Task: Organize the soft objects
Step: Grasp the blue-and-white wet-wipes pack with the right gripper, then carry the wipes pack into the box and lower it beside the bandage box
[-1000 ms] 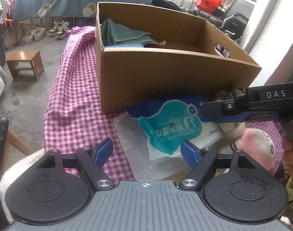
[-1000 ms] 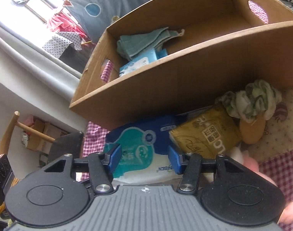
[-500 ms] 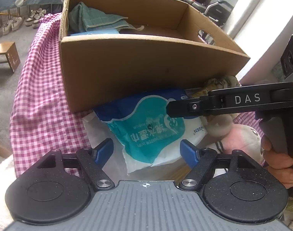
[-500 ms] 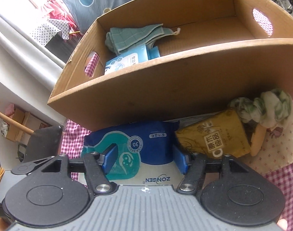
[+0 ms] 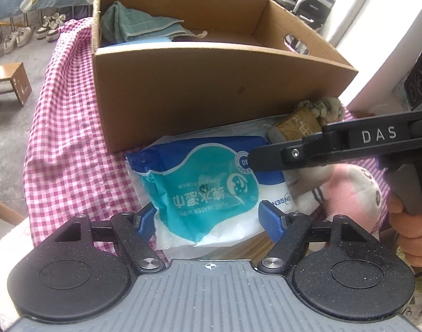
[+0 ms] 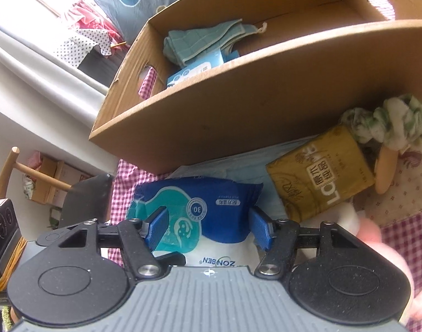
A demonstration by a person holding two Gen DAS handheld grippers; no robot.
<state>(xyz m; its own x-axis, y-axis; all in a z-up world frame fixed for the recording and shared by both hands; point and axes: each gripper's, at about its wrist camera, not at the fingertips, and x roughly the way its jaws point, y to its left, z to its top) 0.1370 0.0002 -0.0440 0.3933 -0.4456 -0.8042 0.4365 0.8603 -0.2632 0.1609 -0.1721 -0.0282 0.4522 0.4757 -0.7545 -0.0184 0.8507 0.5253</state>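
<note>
A blue and teal wet-wipes pack (image 5: pixel 208 182) lies on the checked cloth in front of a cardboard box (image 5: pixel 211 88). My left gripper (image 5: pixel 208 221) is open, its blue pads either side of the pack's near end. My right gripper (image 6: pixel 208 225) is open over the same pack (image 6: pixel 211 207) from the right side; its arm (image 5: pixel 335 146) crosses the left wrist view. A gold tissue pack (image 6: pixel 321 177), a green-white scrunchie (image 6: pixel 388 121) and a pink plush toy (image 5: pixel 349 191) lie to the right. The box holds a green towel (image 6: pixel 202 38) and a blue pack (image 6: pixel 194 69).
The pink checked tablecloth (image 5: pixel 67 144) drops off at the left edge; a wooden stool (image 5: pixel 8 80) and shoes stand on the floor beyond. A chair back (image 6: pixel 83 196) stands left of the table. A clear plastic bag lies under the wipes.
Both grippers have moved closer to the wipes pack. The right gripper's pads now flank the pack's end, and it has tilted; both stay open.
</note>
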